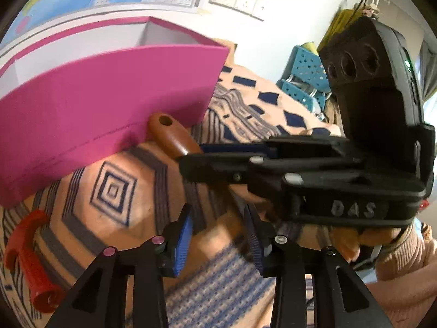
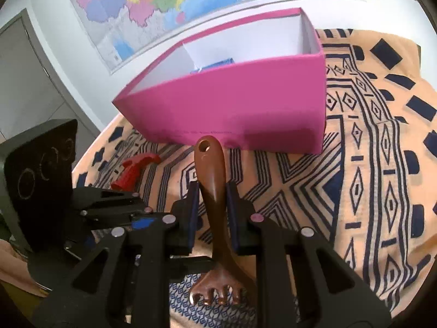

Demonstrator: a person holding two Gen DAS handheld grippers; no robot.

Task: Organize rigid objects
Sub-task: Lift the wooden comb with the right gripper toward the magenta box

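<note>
My right gripper [image 2: 213, 191] is shut on a brown plastic rake-shaped tool [image 2: 211, 169]. Its holed handle points toward the pink box [image 2: 232, 109], and its claw end [image 2: 218, 295] hangs under the jaws. In the left wrist view the same handle [image 1: 172, 134] sticks out of the right gripper [image 1: 188, 166], close to the box wall [image 1: 95, 104]. My left gripper [image 1: 218, 227] stands open over the cloth with nothing between its blue pads. A red plastic piece [image 1: 30, 262] lies on the cloth to its left, also seen from the right wrist [image 2: 133, 169].
The box is open-topped with a white divider and a blue item [image 2: 218, 64] inside. A patterned orange and navy cloth [image 2: 368, 164] covers the table. A blue perforated rack [image 1: 306, 79] stands beyond the table. A person's sleeve [image 1: 404, 259] is at lower right.
</note>
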